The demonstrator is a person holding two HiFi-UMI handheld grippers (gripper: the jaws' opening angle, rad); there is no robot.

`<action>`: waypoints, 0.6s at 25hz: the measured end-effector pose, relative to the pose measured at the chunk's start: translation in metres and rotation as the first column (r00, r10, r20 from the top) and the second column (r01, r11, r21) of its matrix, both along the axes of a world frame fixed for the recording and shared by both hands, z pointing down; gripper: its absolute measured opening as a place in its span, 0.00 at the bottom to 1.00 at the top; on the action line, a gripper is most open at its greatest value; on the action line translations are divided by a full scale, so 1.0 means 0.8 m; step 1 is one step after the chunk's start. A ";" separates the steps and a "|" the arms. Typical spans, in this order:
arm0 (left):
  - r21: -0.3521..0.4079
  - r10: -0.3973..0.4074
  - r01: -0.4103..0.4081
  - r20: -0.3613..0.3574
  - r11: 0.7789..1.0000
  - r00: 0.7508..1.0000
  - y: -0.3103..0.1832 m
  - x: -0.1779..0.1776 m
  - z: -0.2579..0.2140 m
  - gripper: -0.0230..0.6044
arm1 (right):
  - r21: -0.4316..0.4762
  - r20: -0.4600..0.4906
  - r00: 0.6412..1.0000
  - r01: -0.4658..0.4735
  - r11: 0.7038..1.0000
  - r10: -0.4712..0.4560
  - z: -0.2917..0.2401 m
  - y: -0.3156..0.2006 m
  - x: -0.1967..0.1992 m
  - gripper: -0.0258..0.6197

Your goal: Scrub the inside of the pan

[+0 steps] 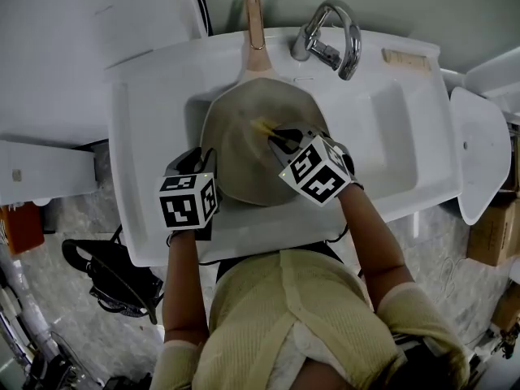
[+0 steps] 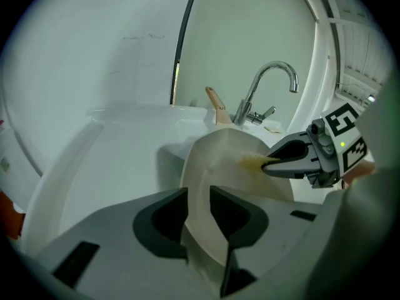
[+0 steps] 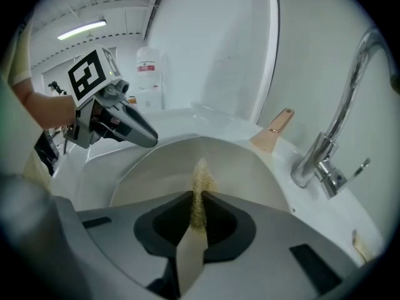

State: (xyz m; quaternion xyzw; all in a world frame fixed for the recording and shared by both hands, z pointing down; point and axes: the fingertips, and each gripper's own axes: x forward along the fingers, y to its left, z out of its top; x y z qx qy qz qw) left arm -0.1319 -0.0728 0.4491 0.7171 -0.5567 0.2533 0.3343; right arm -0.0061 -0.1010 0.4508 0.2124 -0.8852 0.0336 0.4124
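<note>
We work with two grippers over one sink (image 1: 390, 128). Our left gripper (image 2: 199, 214) is clamped on the rim of the single pan (image 1: 244, 149). The pan sits tilted in the basin ahead of both grippers. Its one handle (image 1: 255, 23) points away from them, beside the one faucet (image 1: 329, 39). Our right gripper (image 3: 197, 214) is closed on one thin yellowish scrub pad (image 3: 201, 180). The pad's end sticks out ahead of its jaws against the pan's inner face, just right of the left gripper.

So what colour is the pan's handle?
The handle is pale pinkish tan, like light wood; it shows best in the head view.
</note>
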 end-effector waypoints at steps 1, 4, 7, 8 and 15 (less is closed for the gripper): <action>0.004 -0.004 0.004 0.002 1.000 1.000 -0.004 -0.001 0.000 0.27 | 0.035 0.005 1.000 -0.021 0.999 0.021 -0.004 -0.010 0.002 0.12; 0.013 -0.016 0.016 0.014 1.000 1.000 -0.016 -0.006 0.001 0.28 | 0.133 0.015 0.996 -0.084 0.988 0.082 -0.014 -0.035 0.008 0.12; 0.003 -0.017 0.017 0.017 1.000 1.000 -0.023 -0.008 0.005 0.28 | 0.222 0.013 0.991 -0.130 0.966 0.130 -0.019 -0.055 0.010 0.12; 0.000 -0.017 0.017 0.016 1.000 1.000 -0.025 -0.008 0.006 0.28 | 0.255 0.007 0.990 -0.139 0.957 0.143 -0.019 -0.060 0.010 0.12; -0.013 -0.026 0.026 0.019 1.000 0.999 -0.034 -0.011 0.013 0.28 | 0.437 -0.037 0.981 -0.157 0.886 0.192 -0.018 -0.085 0.006 0.12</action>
